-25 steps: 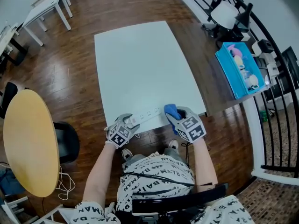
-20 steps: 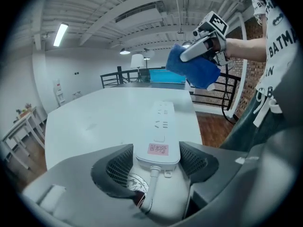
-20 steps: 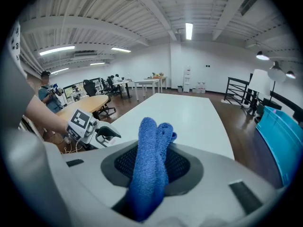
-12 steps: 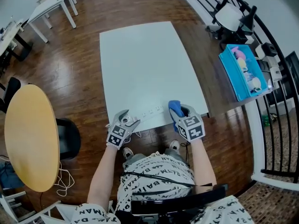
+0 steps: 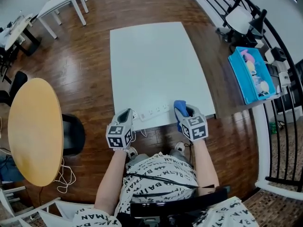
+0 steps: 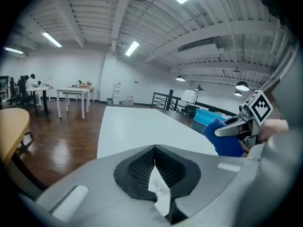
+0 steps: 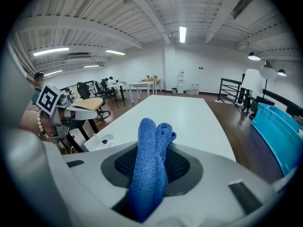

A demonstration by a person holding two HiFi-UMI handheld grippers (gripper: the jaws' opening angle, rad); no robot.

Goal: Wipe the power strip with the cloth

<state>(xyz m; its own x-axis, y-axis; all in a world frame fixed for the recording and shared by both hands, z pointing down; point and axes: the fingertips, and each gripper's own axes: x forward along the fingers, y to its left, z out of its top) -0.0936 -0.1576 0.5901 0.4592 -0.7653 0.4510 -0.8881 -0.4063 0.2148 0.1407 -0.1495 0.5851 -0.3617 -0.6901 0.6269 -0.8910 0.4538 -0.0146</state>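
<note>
1. Head view: the power strip [image 5: 154, 112], white, lies along the near edge of the white table [image 5: 151, 56], between the two grippers; its sockets are too small to count
2. The left gripper [image 5: 125, 114] hovers at the table's near-left edge, close to the strip's left end and apart from it; from above its jaws read as a single dark shape
3. Left gripper view: the black pads [image 6: 137, 167] are pressed together at their tips. A narrow white wedge [image 6: 158, 190] shows between them nearer the camera, and what it is cannot be made out. The strip itself is hidden below the gripper's body
4. The right gripper [image 5: 185, 113] sits at the strip's right end, its jaws pinching the blue cloth [image 5: 178, 111]; from above it cannot be told whether the cloth touches the strip
5. Right gripper view: the cloth stands folded between the jaws, and its lower part is lost in the gap. Only one end of the strip shows at lower left; the rest is cut off by the gripper's grey housing [image 7: 71, 183]
6. Periphery, head view: a round yellow table [image 5: 33, 131] stands at left and a blue bin [image 5: 246, 82] at right, with contents too small to identify
</note>
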